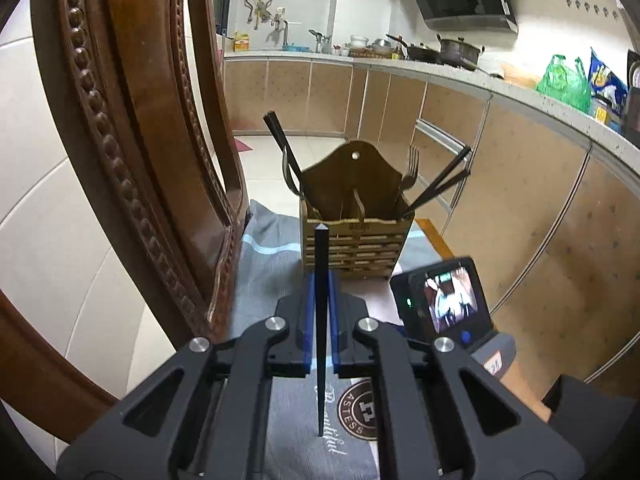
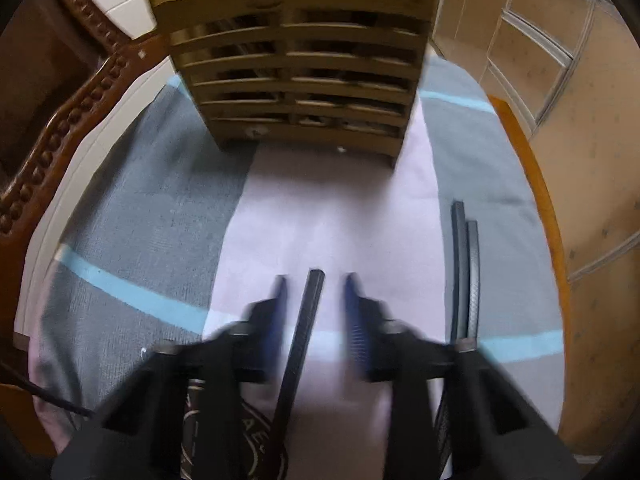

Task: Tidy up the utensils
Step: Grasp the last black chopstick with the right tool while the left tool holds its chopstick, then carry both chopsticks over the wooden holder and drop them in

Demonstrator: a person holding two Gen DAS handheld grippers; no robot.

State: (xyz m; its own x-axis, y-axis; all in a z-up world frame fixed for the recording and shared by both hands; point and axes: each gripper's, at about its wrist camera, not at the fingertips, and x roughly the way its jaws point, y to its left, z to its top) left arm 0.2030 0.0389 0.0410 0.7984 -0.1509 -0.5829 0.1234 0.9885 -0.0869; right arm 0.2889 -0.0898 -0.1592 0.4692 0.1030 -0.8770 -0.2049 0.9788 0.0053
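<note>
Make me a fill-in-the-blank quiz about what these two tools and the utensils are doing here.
1. The left tool is shut on a dark ____.
2. A metal ____ stands tines-up in the wooden holder.
3. The right tool is ____, with one chopstick lying between its jaws.
4. Beside it, ____ more chopsticks lie on the cloth.
Missing: chopstick; fork; open; two.

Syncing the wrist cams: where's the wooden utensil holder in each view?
Left wrist: wooden utensil holder sits centre frame, beyond the held chopstick, forks and chopsticks sticking up from it.
Right wrist: its slatted front fills the top centre, top edge cropped.
Shared landmark: the grey cloth with the light blue stripe under it.
</note>
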